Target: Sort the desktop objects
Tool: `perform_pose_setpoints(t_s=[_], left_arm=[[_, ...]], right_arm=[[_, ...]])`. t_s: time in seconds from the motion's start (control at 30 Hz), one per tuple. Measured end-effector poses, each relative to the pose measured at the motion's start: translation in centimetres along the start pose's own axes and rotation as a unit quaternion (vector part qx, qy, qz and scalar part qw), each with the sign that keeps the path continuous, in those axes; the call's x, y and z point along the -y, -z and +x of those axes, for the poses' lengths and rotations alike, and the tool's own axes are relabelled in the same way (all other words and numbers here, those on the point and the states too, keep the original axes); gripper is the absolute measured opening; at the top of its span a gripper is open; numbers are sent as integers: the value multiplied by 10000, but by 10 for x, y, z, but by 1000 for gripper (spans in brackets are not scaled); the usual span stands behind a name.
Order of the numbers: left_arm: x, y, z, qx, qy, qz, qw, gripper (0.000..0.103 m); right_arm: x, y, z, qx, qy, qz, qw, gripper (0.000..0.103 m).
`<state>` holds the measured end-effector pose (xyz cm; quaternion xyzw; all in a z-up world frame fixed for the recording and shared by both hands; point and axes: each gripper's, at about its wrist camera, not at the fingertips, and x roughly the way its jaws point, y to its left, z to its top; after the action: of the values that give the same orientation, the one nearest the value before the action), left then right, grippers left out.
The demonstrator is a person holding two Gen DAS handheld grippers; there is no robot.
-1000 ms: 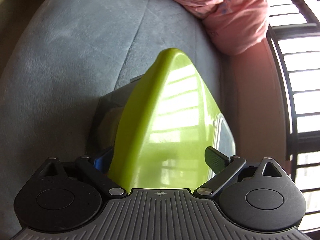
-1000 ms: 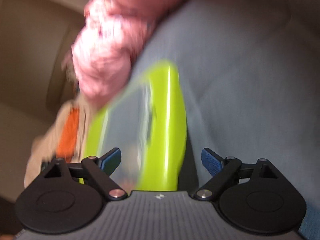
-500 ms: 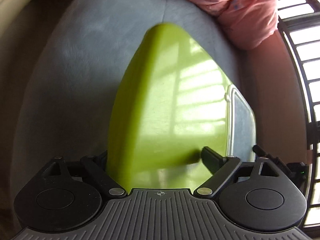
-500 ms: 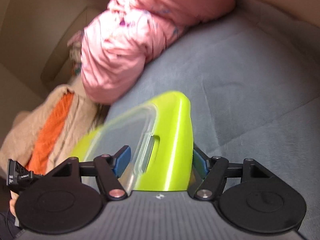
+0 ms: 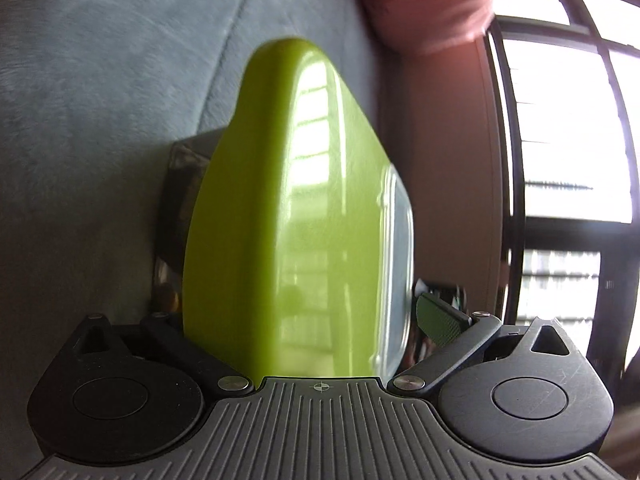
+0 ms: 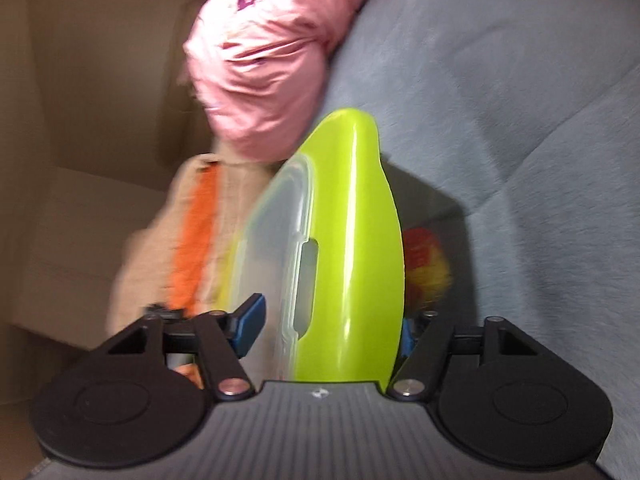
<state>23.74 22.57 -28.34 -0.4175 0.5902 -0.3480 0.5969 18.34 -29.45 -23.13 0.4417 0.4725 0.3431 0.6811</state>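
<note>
A lime-green plastic box (image 5: pixel 288 216) with a translucent lid (image 6: pixel 276 248) stands on its edge above a grey cushion. My left gripper (image 5: pixel 304 316) straddles one end with its jaws opening. Its green right pad (image 5: pixel 436 318) stands clear of the lid, and the box hides the left finger. My right gripper (image 6: pixel 328 330) straddles the other end with its jaws closing. Its blue left pad (image 6: pixel 250 326) lies against the lid, and the other pad presses the green side.
A dark see-through container (image 5: pixel 180 208) sits under the box on the grey cushion (image 6: pixel 520 100), with something red and yellow (image 6: pixel 428 264) inside. A pink garment (image 6: pixel 264 68) and a beige-and-orange cloth (image 6: pixel 196 240) lie beyond. A barred window (image 5: pixel 568 160) is at the right.
The box has come down toward the dark container. My left pad has drawn away from the lid. My right jaws have narrowed from wide apart onto the box.
</note>
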Motion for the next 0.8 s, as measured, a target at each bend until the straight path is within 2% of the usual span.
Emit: perform_pose_setpoints(t_s=[0.07, 0.17, 0.2, 0.27, 0.33, 0.5, 0.7, 0.8], left_arm=[[-5, -9, 12, -320, 21, 139, 9994, 103], [-22, -26, 25, -587, 239, 15, 9980, 103], [-25, -32, 28, -598, 320, 21, 9977, 103], [-23, -40, 28, -558, 451, 124, 9973, 103], [-20, -42, 25, -480, 549, 225, 9971, 103], [-7, -22, 16, -492, 716, 417, 9954, 103], [-7, 1, 21, -413, 673, 235, 9966, 103], [-6, 16, 31, -579, 652, 231, 9959, 103]], right_arm=[[14, -3, 4, -78, -522, 162, 9985, 58], [21, -14, 24, -295, -771, 309, 9961, 58], [21, -17, 33, -403, -722, 314, 9961, 58], [22, -24, 39, -374, -914, 331, 9946, 50], [21, -28, 42, -377, -915, 347, 9945, 49], [21, -23, 41, -552, -993, 382, 9928, 49], [14, -4, 29, -773, -975, 348, 9916, 49], [7, 7, 17, -896, -885, 238, 9918, 49]])
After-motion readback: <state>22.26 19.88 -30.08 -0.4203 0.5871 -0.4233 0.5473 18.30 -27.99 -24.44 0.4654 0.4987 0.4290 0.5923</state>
